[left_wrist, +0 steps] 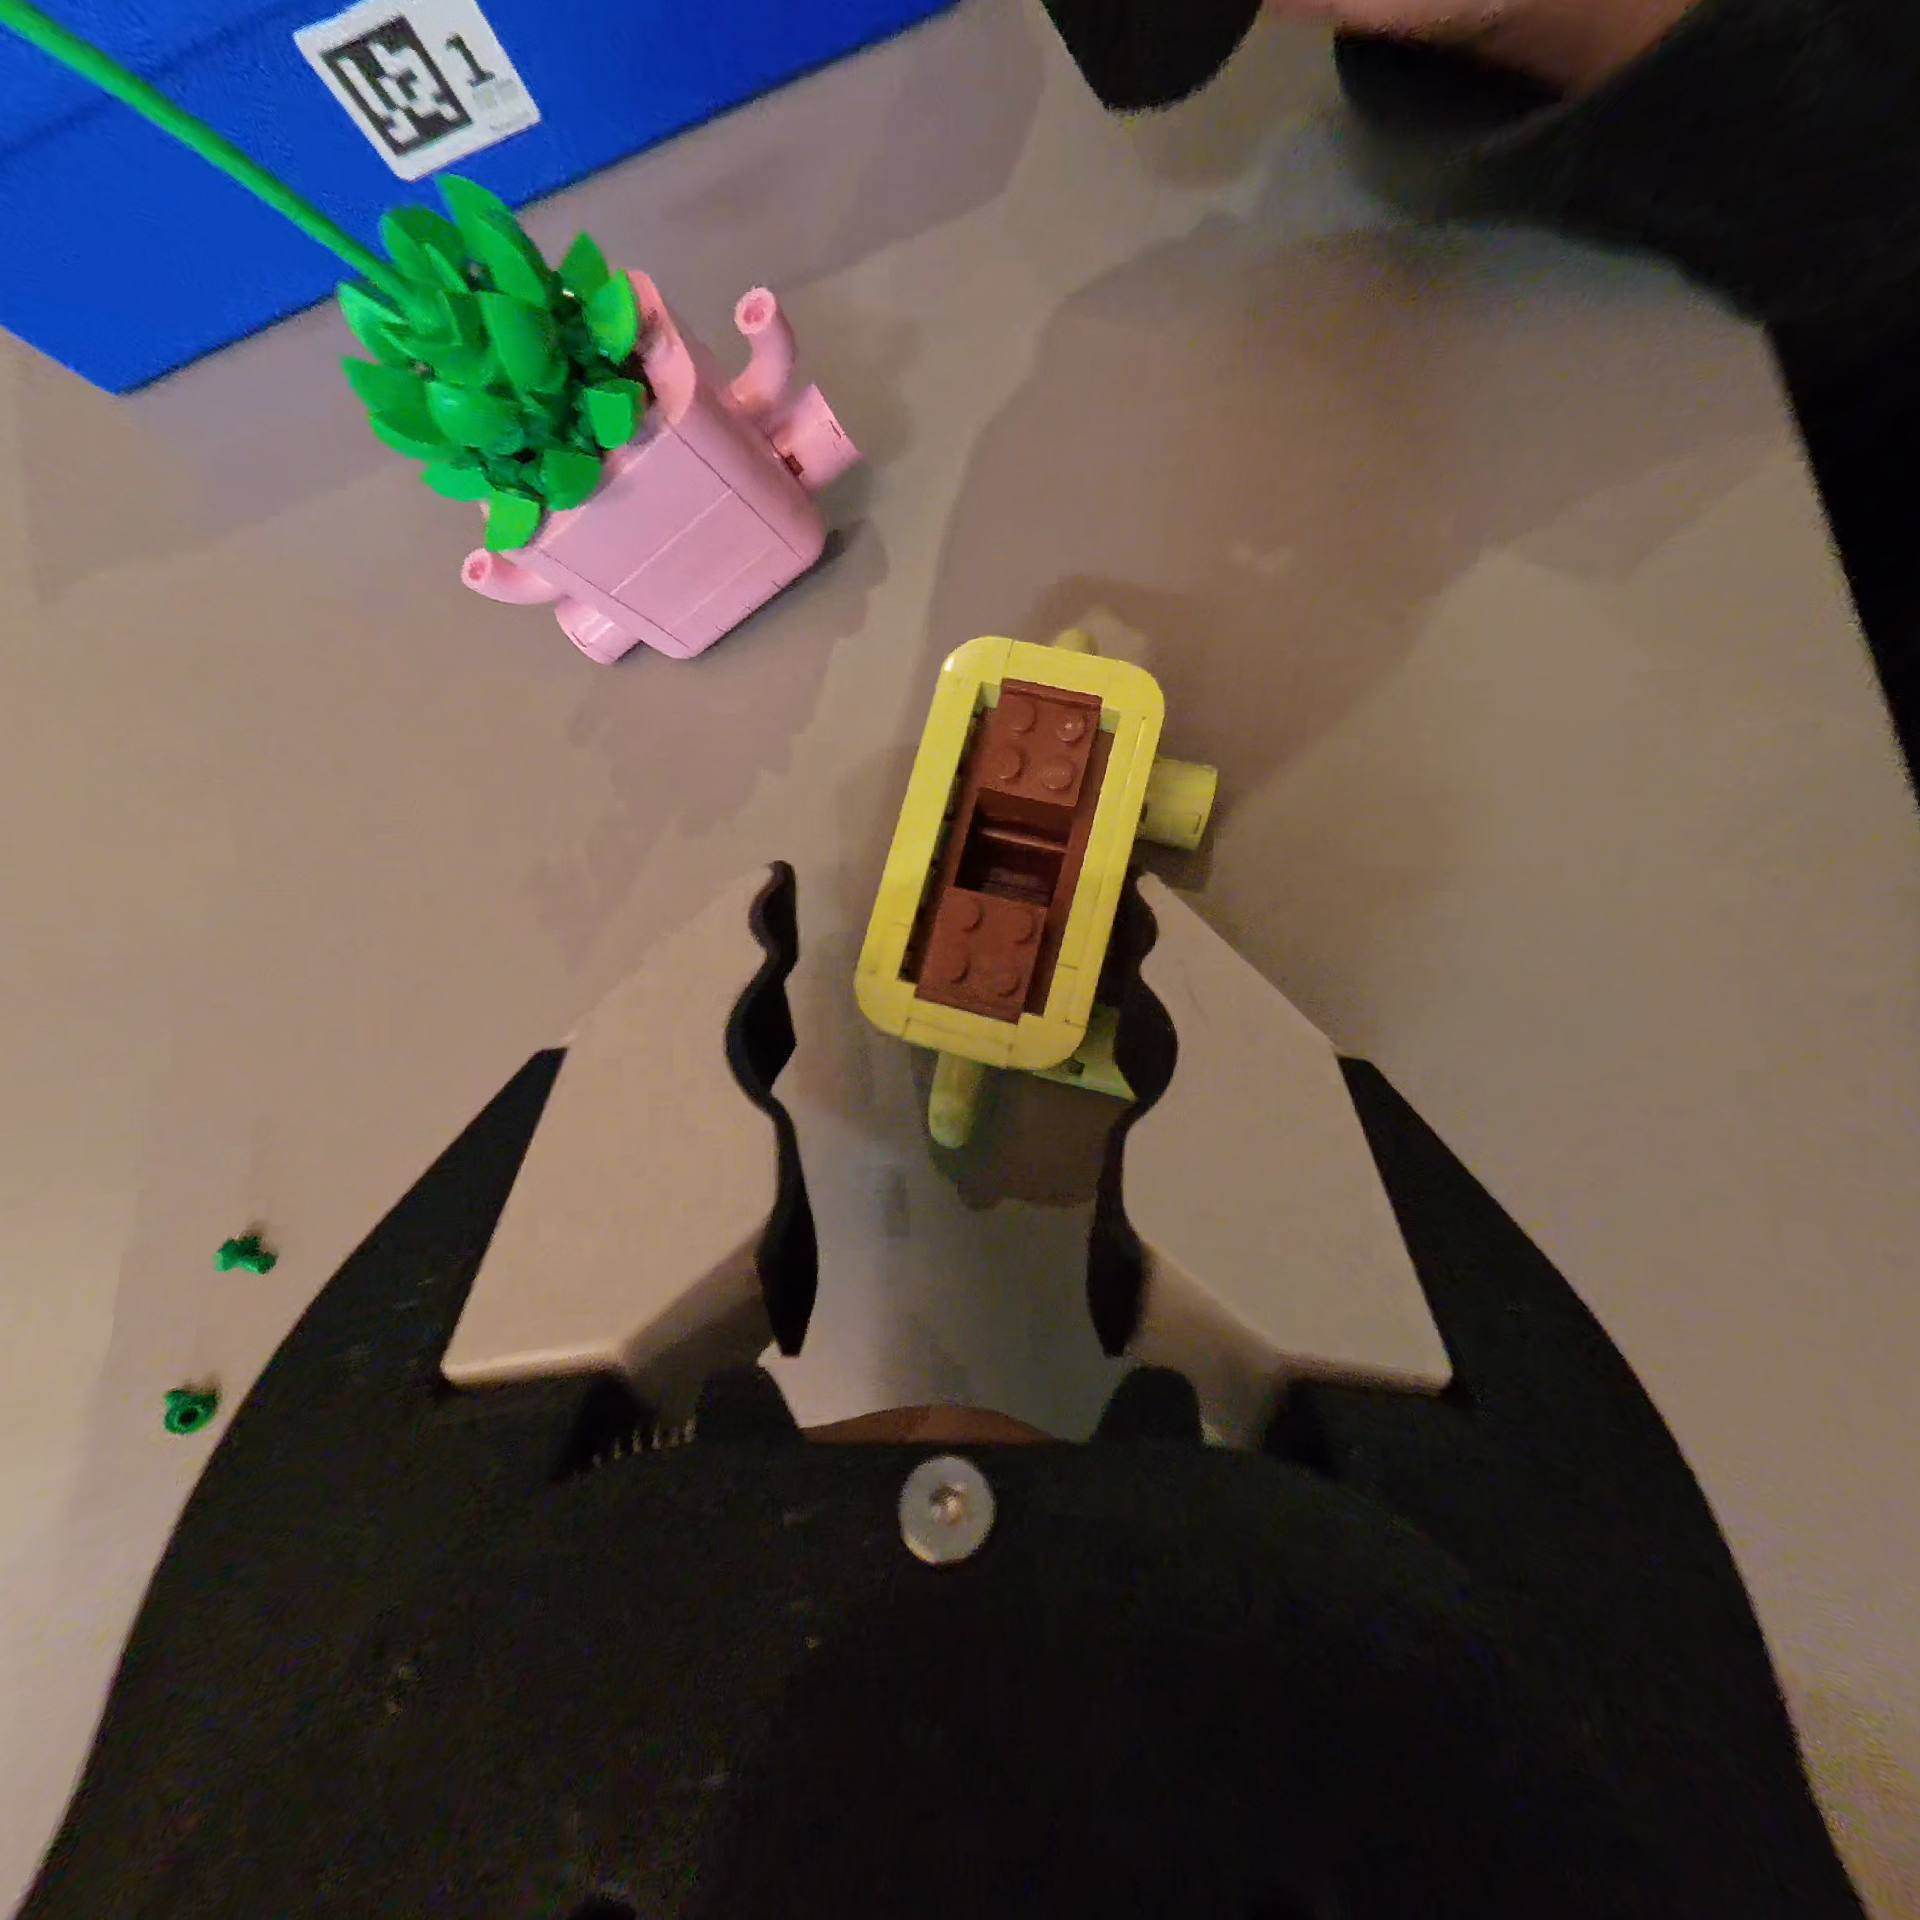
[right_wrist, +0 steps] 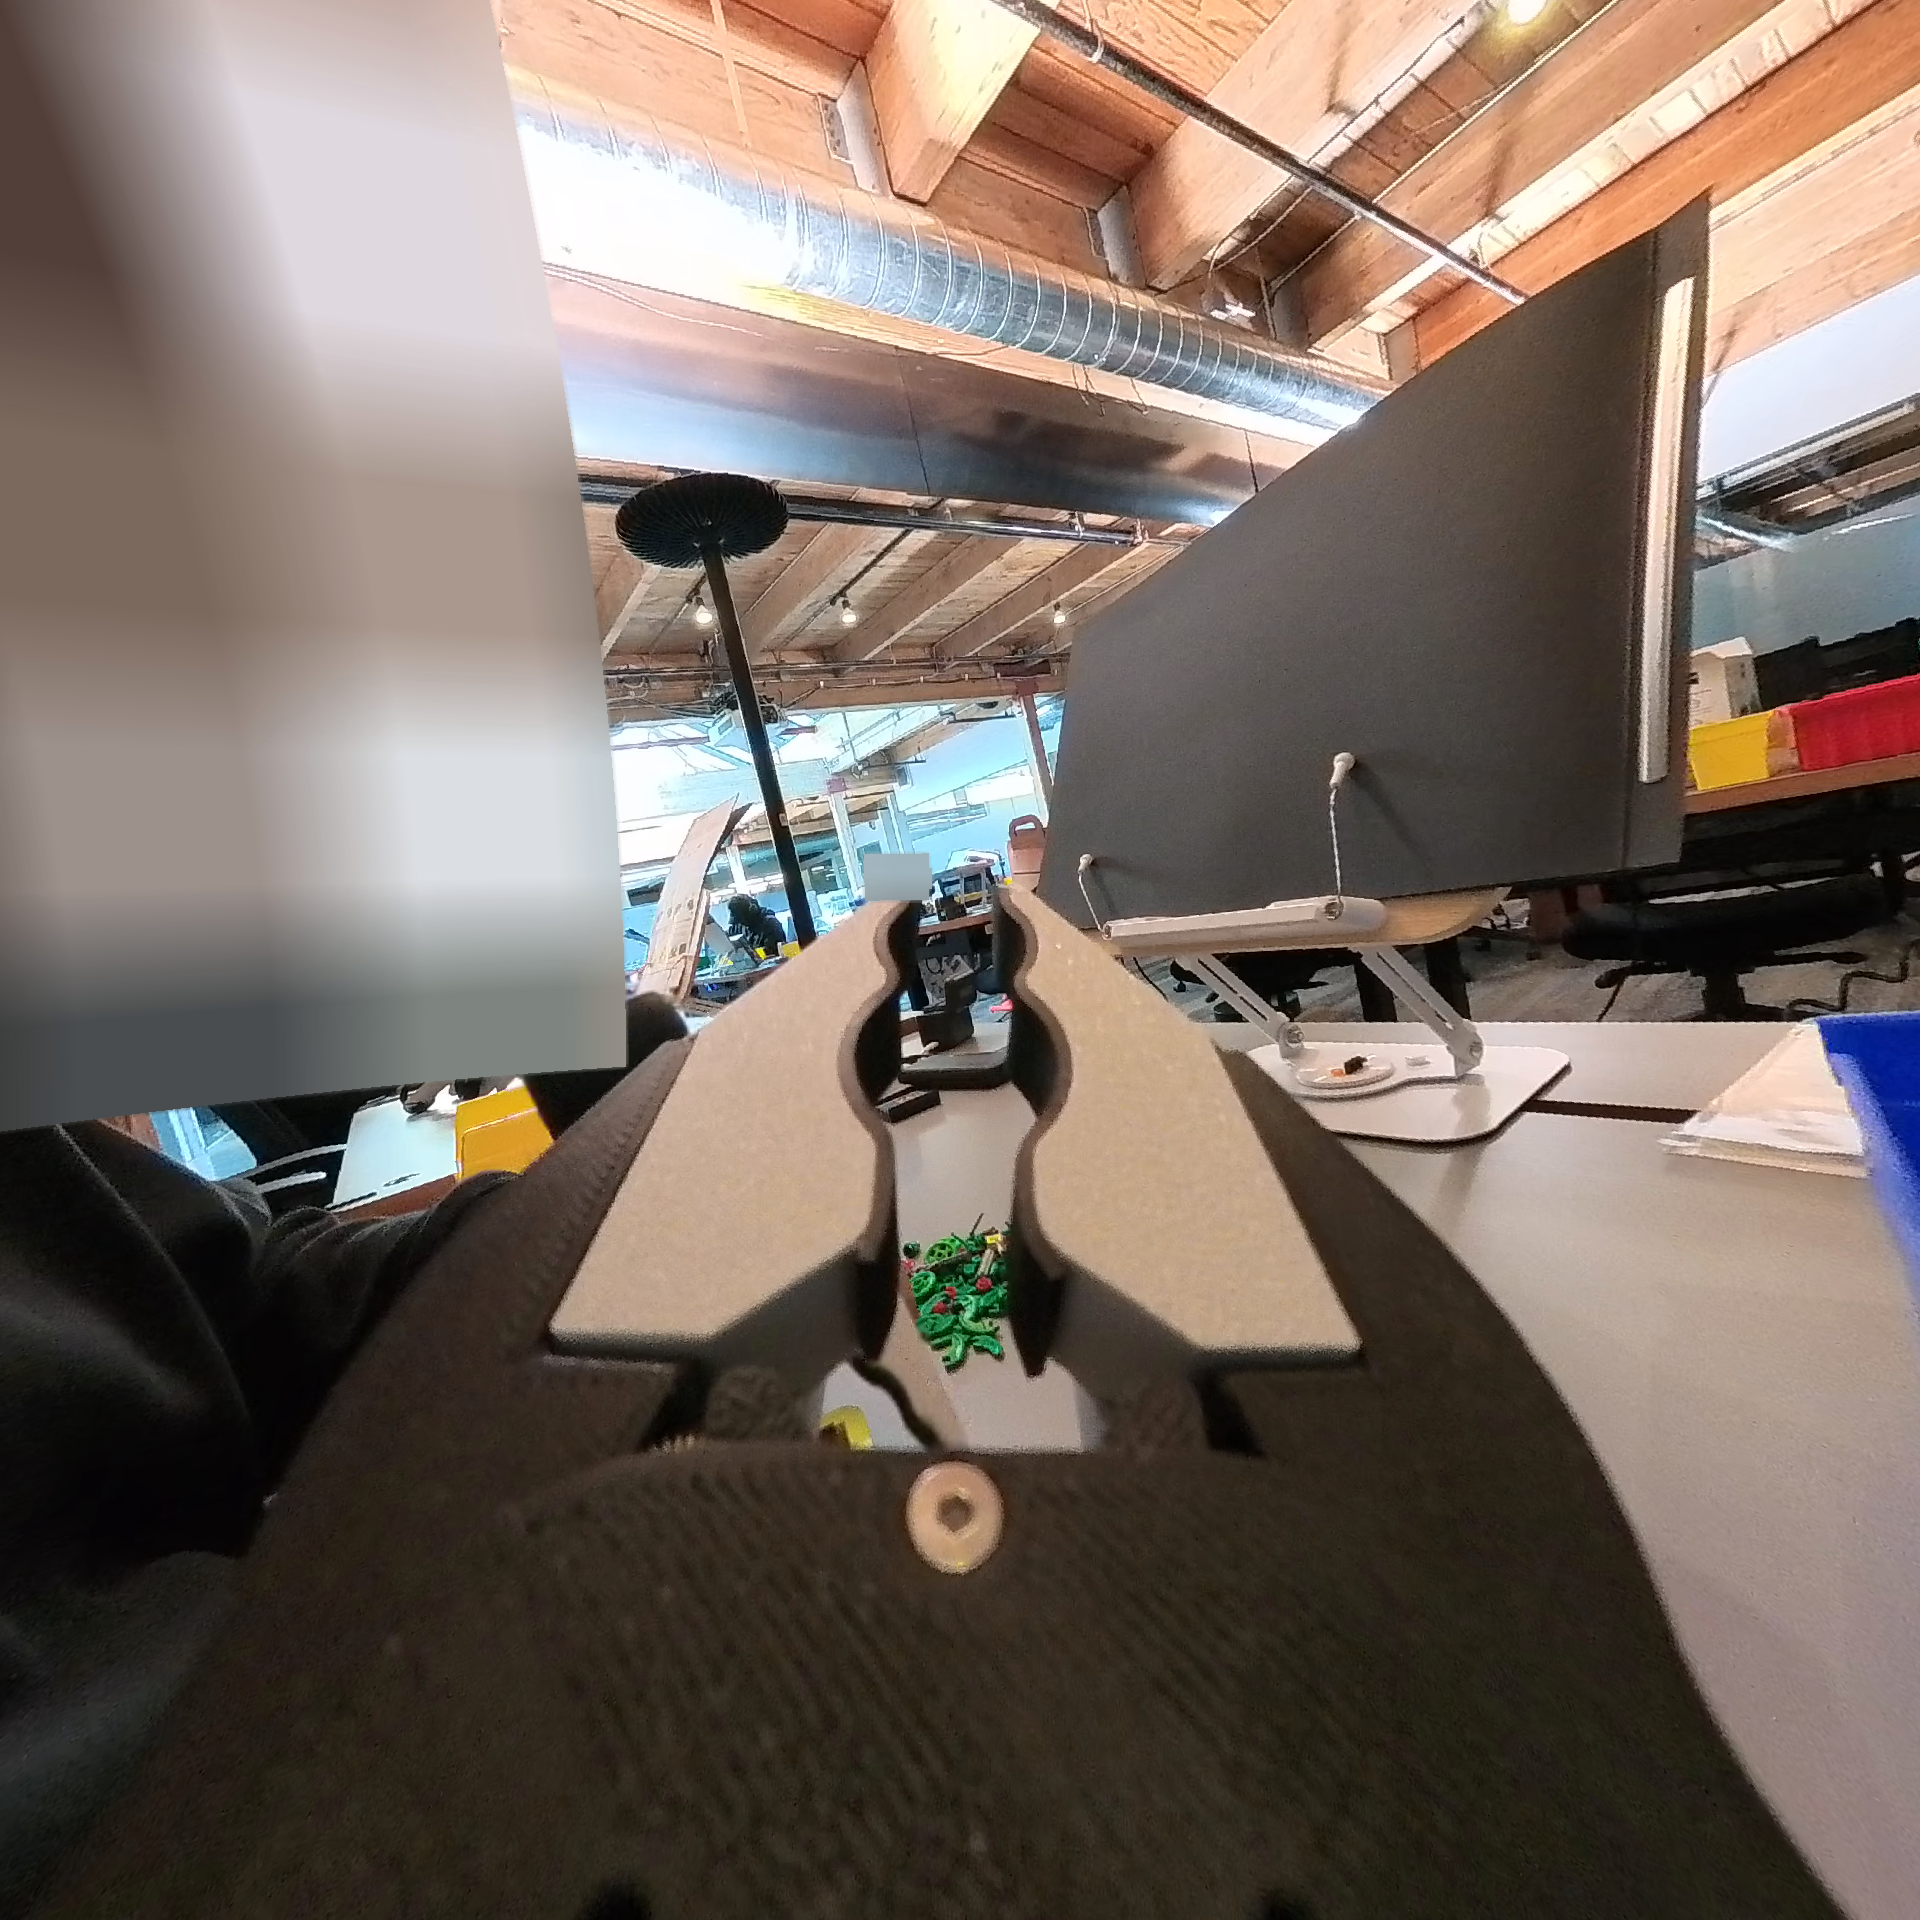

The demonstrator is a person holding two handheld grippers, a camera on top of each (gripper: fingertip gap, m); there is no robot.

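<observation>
Grey desk [left_wrist: 1351, 520] under an open timber ceiling [right_wrist: 1195, 156]. The left tongs [left_wrist: 961, 914] are spread wide around the near end of a yellow brick planter [left_wrist: 1117, 748] with brown bricks inside; whether either finger touches it cannot be told. A pink brick planter [left_wrist: 686, 540] with green leaves stands apart behind it. The right tongs [right_wrist: 951, 914], raised and nearly clenched, grasp nothing; green loose pieces [right_wrist: 961, 1299] lie on the desk beneath them.

left hand-held gripper [left_wrist: 956, 914] angled downward, jaws wide, right hand-held gripper [right_wrist: 954, 914] raised, nearly closed
</observation>
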